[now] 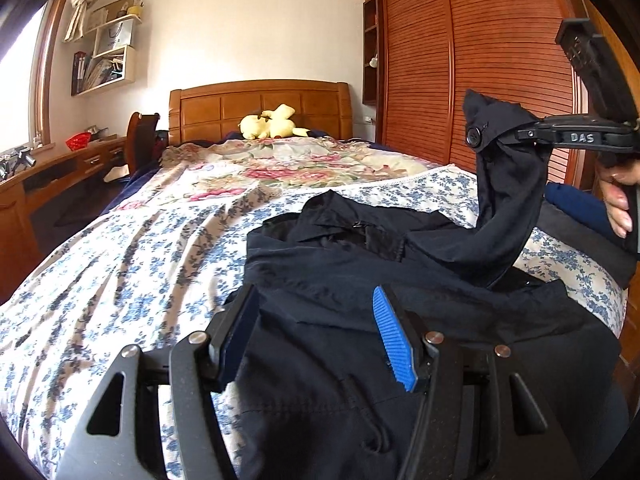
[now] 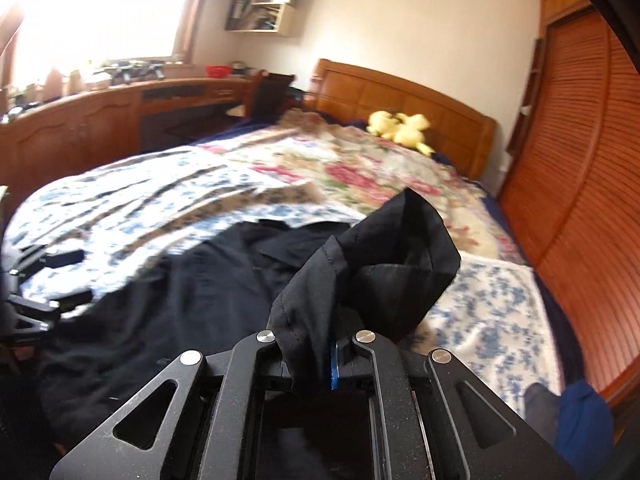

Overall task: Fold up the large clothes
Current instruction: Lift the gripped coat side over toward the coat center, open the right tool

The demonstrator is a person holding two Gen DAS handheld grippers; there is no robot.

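Right gripper (image 2: pixel 324 344) clamped tight, fingers (image 2: pixel 334 364) nearly closed on a bunched end of the dark jacket (image 1: pixel 360 280). Looks like a sleeve cuff (image 1: pixel 492 136), with a round button showing in the left wrist view. Sleeve lifted clear of the bed (image 1: pixel 120 260), hanging from the right gripper (image 1: pixel 504 136) in a slack column down to the jacket's body. A person's hand (image 1: pixel 618 200) wrapped on the handle behind it, at the right edge of the view.

Left gripper (image 1: pixel 316 332) about half open, holding nothing. Blue ribbed pad (image 1: pixel 394 340) and its darker partner set apart just above the jacket's near part, fabric visible between them but no pinch on it; contact with the cloth cannot be told.

Jacket lying rumpled on the blue-flowered bedspread at the near end of the bed, collar area turned toward the headboard (image 1: pixel 260 108), body creased and uneven, not squared off. A yellow plush toy (image 1: pixel 270 122) well apart, up by the headboard; slatted wardrobe doors (image 1: pixel 480 60) along the right side.

Progress, judged from this: early. No clean fold visible anywhere on the body. One sleeve raised, apparently to be brought across the chest. Remaining, probably: laying that sleeve in, doing the same with the other, smoothing, then folding the body over.
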